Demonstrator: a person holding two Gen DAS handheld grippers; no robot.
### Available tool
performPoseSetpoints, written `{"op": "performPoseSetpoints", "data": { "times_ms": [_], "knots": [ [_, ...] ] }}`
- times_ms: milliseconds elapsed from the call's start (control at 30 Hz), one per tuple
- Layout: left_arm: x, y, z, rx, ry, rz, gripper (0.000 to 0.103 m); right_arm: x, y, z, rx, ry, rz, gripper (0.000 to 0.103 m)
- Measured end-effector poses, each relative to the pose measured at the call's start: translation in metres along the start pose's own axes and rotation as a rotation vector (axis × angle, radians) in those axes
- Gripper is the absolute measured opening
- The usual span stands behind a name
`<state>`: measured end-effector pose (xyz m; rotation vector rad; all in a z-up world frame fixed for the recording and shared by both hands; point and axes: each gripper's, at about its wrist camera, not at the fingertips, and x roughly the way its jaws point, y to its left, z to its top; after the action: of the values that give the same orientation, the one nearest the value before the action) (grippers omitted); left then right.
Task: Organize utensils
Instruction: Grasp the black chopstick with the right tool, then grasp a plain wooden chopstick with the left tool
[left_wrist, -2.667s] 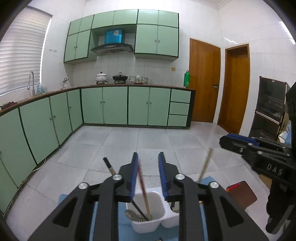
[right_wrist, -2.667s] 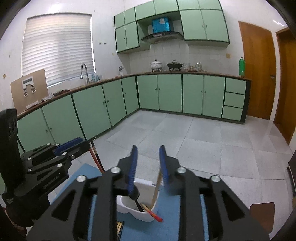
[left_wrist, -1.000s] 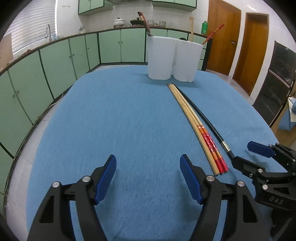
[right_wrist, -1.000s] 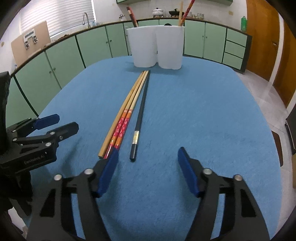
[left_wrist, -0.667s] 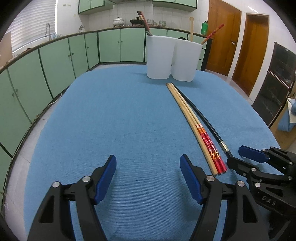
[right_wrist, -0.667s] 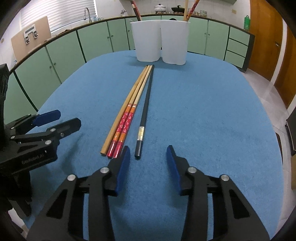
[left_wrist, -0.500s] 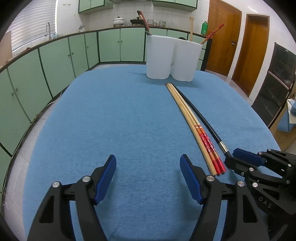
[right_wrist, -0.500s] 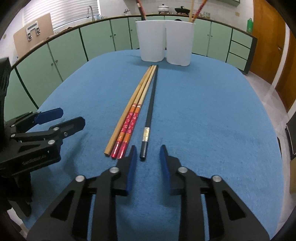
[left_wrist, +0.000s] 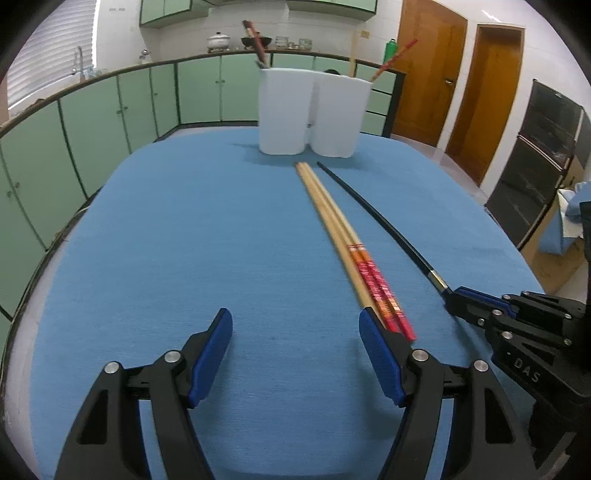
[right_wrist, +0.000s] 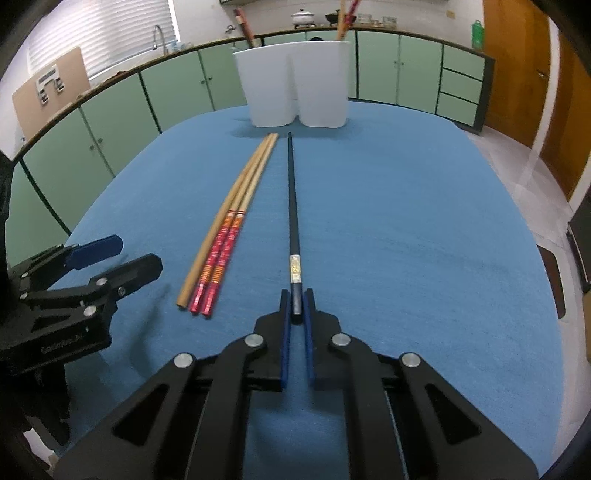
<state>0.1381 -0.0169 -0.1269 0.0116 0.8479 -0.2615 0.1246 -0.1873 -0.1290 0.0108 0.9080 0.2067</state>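
Green kitchen cabinets (right_wrist: 110, 129) ring the room behind a counter (right_wrist: 424, 221) covered in blue cloth. At the left, the left gripper (left_wrist: 295, 343) lies low and level over the cloth, pointing toward the far edge, its jaws spread wide with nothing between them. Just to its right lie three chopsticks side by side and touching: one plain wooden chopstick (right_wrist: 218, 225) and two red-handled chopsticks (right_wrist: 221, 258), their thin tips aimed at the white utensil holder (right_wrist: 291, 85) standing at the far end of the counter. That holder has two compartments, with a few utensil handles sticking up out of it. Further right, a black chopstick (right_wrist: 293, 210) lies apart from the other three, also pointing at the holder. The right gripper (right_wrist: 296, 306) reaches in low along the chopstick's line, its jaws nearly closed around the near butt end, the blue pads (right_wrist: 284, 332) flanking it; whether they press it cannot be told.
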Motion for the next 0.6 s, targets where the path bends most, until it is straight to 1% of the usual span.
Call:
{"op": "performPoseSetpoints", "data": {
  "times_ms": [167,300,400,500,600],
  "knots": [
    [0.003,-0.014,-0.001,0.034,0.013,-0.021,0.07,0.0,-0.007,-0.001,0.02,0.0,0.007,0.006],
    [0.01,-0.022,-0.002,0.067,0.047,-0.007,0.07,0.001,-0.008,-0.001,0.023,0.001,0.013,0.006],
    [0.013,-0.023,-0.002,0.075,0.056,-0.002,0.071,0.002,-0.01,0.0,0.028,0.0,0.019,0.006],
    [0.013,-0.024,-0.003,0.081,0.06,0.028,0.073,0.001,-0.01,-0.001,0.029,-0.001,0.021,0.006],
    [0.012,-0.016,-0.003,0.052,0.057,0.057,0.073,0.001,-0.01,-0.001,0.03,-0.001,0.024,0.006]
  ]
}}
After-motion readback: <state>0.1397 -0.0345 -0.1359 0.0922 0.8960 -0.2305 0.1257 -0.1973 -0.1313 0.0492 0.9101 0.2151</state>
